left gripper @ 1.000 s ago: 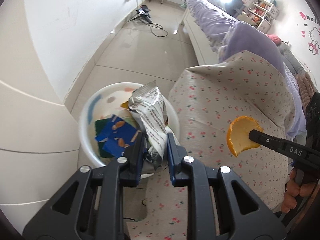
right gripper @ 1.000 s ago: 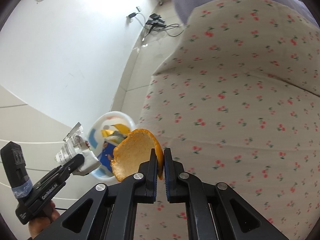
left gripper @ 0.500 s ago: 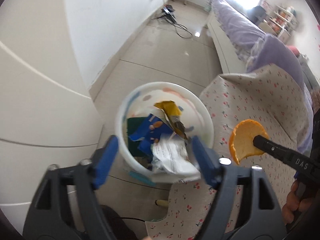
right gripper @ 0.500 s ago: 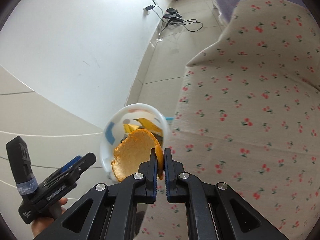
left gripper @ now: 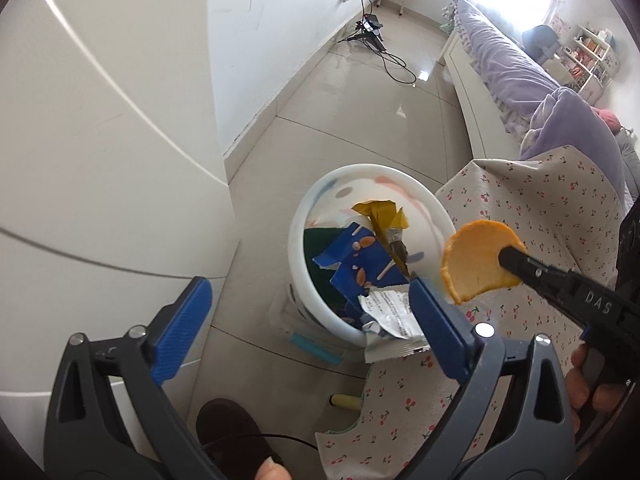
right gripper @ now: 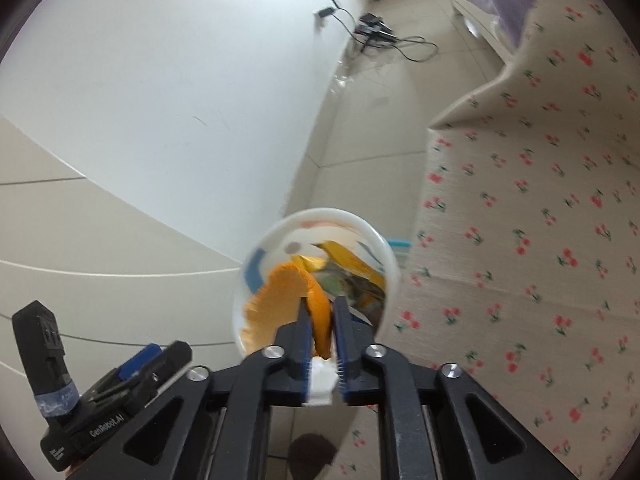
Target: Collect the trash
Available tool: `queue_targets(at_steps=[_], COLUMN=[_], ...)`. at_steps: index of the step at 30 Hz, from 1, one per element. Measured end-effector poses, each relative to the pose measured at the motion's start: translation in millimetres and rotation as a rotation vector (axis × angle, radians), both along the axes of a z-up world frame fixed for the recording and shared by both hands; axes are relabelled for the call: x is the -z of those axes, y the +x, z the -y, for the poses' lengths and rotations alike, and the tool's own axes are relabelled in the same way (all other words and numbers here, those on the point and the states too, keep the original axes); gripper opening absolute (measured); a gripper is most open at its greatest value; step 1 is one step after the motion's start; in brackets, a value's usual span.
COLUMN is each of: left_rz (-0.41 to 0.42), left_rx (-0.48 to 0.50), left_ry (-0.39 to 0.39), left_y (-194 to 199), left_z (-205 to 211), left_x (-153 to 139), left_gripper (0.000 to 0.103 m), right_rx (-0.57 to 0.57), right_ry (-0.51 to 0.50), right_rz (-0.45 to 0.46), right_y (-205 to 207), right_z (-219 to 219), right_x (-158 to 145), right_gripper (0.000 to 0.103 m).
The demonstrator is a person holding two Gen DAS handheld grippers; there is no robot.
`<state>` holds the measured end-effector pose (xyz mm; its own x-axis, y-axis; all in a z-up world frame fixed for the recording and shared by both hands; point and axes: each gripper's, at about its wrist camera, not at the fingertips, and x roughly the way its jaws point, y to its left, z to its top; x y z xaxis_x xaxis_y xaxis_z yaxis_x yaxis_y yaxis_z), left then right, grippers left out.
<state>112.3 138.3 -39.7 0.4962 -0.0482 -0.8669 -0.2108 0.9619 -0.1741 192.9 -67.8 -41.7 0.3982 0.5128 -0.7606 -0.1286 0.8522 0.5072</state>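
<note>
Your left gripper (left gripper: 308, 312) is spreading its jaws to about their widest, with nothing pressed between the 2 blue pads; it is hanging over the white bin (left gripper: 298, 256) standing on the tiled floor (left gripper: 352, 128). The silver snack wrapper (left gripper: 394, 322) is lying across the bin's rim at about 5 o'clock, touching the inner face of your right-hand pad, so you are no longer clamping it. Inside the bin, a blue wrapper (left gripper: 360, 264) is sitting near the middle and a yellow wrapper (left gripper: 380, 212) is poking up toward 12 o'clock. Your right gripper (right gripper: 322, 328) is beginning to part its jaws, and the orange peel (right gripper: 280, 304) is standing between them with a narrow gap showing on the right side; whether the left pad is pressing the peel, you cannot tell from here. In the right wrist view the peel is hovering over the bin's mouth; in the left wrist view it is sitting at the rim's 3 o'clock edge, just beside the cherry-print cloth (left gripper: 552, 208). A dark shoe (left gripper: 232, 436) is showing at 6 o'clock below the bin.
</note>
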Motion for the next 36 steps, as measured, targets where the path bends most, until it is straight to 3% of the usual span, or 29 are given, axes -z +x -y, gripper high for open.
queue_targets(at_steps=[1,3,4,5,11,17,24,26,36], left_rz=[-0.002,-0.004,-0.004,-0.005,-0.009,-0.01,0.066,0.08,0.121], left_rx=[0.001,0.005,0.007,0.01,0.033,0.08,0.131,0.145,0.197], left_ry=[0.004,0.011,0.015,0.02,0.04,0.032,0.066,0.075,0.096], left_y=[-0.4,-0.3,-0.2,-0.1,-5.1,-23.4,-55.6,-65.3,-110.6], left_z=[0.1,0.9,1.6,2.7,13.1,37.4,67.7,74.5,99.1], left_x=[0.2,0.4,0.4,0.5,-2.4,-13.6,-34.4,-36.8,-38.1], left_gripper=[0.101,0.102,0.102,0.102,0.102,0.102,0.102,0.102,0.102], right_rx=[-0.003,-0.001,0.01,0.025,0.054,0.054,0.127,0.145,0.187], right_ry=[0.0,0.0,-0.006,-0.009,-0.02,-0.171,-0.27,-0.29,-0.379], right_rz=[0.0,0.006,0.013,0.026,0.043,0.064,0.096,0.104,0.206], right_y=[0.3,0.0,-0.7,-2.1,-10.8,-39.7,-88.6,-100.9,-173.5], right_z=[-1.2,-0.6,-0.2,1.7,16.7,39.5,77.3,84.4,105.5], right_x=[-0.6,-3.3,-5.4,-7.9,-19.8,-43.2,-65.4,-67.7,-78.2], right_gripper=[0.021,0.04,0.065,0.08,0.08,0.081,0.094,0.103,0.103])
